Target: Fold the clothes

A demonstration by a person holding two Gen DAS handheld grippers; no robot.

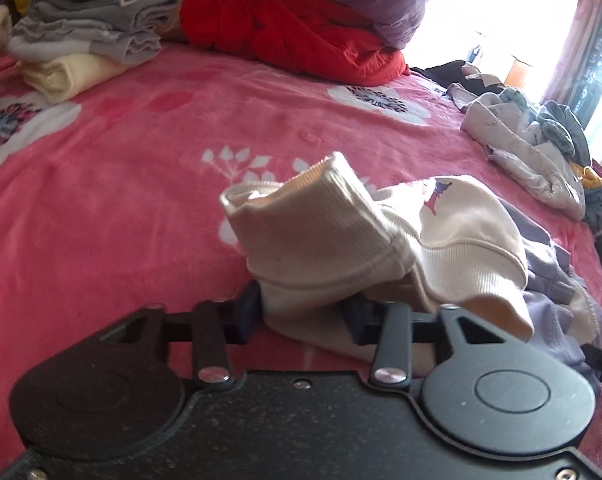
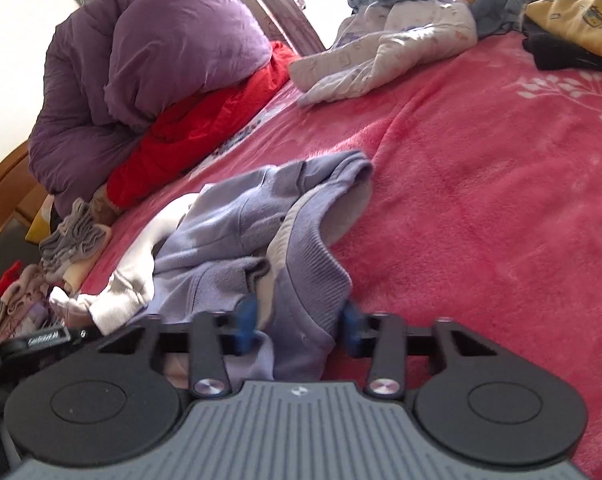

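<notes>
A cream and lavender sweatshirt (image 1: pixel 453 236) lies crumpled on the pink blanket (image 1: pixel 141 168). My left gripper (image 1: pixel 301 312) is shut on its cream ribbed cuff (image 1: pixel 313 236), which stands up between the fingers. In the right wrist view the lavender part of the sweatshirt (image 2: pixel 229 232) lies bunched, and my right gripper (image 2: pixel 301 324) is shut on its lavender ribbed hem (image 2: pixel 313 280). The other gripper shows at that view's left edge (image 2: pixel 33 340).
A stack of folded grey and cream clothes (image 1: pixel 85 40) sits at the far left. A red jacket (image 1: pixel 301 32) and a purple quilt (image 2: pixel 153 68) lie at the back. An unfolded pile of clothes (image 1: pixel 541 148) lies at the right; it also shows in the right wrist view (image 2: pixel 401 36).
</notes>
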